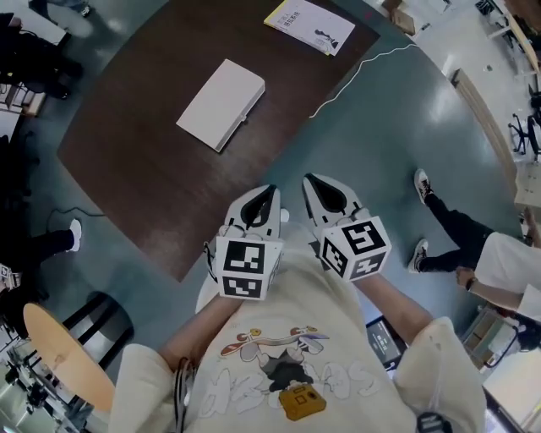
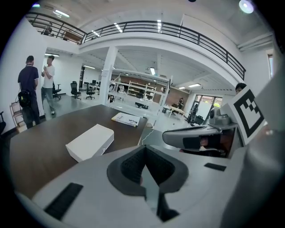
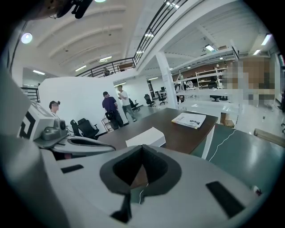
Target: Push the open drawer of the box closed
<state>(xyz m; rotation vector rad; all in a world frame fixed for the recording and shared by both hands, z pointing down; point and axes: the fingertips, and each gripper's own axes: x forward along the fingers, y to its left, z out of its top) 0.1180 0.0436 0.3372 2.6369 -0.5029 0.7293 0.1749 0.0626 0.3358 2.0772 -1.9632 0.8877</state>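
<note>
A flat white box point(image 1: 221, 103) lies on the dark brown table point(image 1: 144, 169), far ahead of both grippers. From here I cannot tell how far its drawer stands out. The box also shows in the left gripper view point(image 2: 91, 141) and the right gripper view point(image 3: 146, 137). My left gripper point(image 1: 264, 196) and right gripper point(image 1: 319, 188) hang side by side close to the person's chest, over the floor just off the table's near corner. Both are shut with nothing between the jaws, tips pointing toward the table point(image 2: 144, 153) point(image 3: 142, 151).
A printed booklet point(image 1: 308, 24) lies at the table's far end. A white cable point(image 1: 363, 68) runs across the green floor. A round wooden stool point(image 1: 63, 355) stands at lower left. A person sits on the floor at right point(image 1: 473, 245); two people stand beyond the table point(image 2: 35, 89).
</note>
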